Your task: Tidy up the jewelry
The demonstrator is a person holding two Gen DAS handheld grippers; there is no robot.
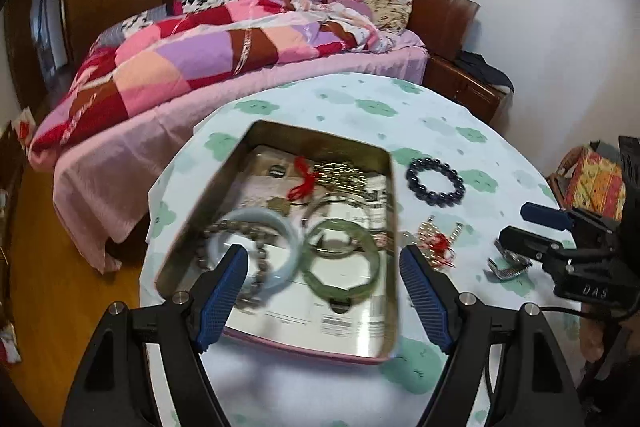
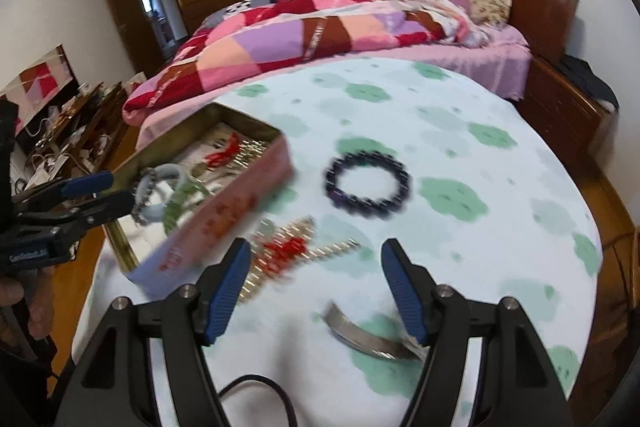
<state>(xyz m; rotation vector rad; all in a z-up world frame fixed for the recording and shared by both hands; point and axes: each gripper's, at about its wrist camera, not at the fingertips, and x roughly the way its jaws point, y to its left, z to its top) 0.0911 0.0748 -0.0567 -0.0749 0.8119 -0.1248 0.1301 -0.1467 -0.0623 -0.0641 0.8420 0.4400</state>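
Silver band [image 2: 372, 341], curved metal, lies on the table [image 2: 500, 187] between the right tool's [image 2: 314, 289] tips and nearer its right pad; jaws spread, nothing gripped. Left tool [image 1: 322, 289] also released, hanging over the tin [image 1: 276, 131], empty.

Risks:
- Band is thin, flat on soft cloth. Pads could slide over it or pinch the tablecloth instead, dragging everything.
- Gold-and-red tassel piece [image 2: 296, 255] sits just beside the right tool's left pad. A close here could snag its chain and tangle both.
- Tin is already crowded; a drop onto the bangles could chip them. Both views are blurred, so aim is uncertain.

Jewelry state:
- In tin: pale blue-white bangle [image 1: 260, 247], green bangle [image 1: 340, 255], a dull bead string draped across the pale one, gold chain with red tassel [image 1: 304, 177] at the far end.
- Loose on table: dark bead bracelet [image 2: 368, 185], well apart from the tin; tassel piece near the tin's pink side wall; silver band nearest the camera.
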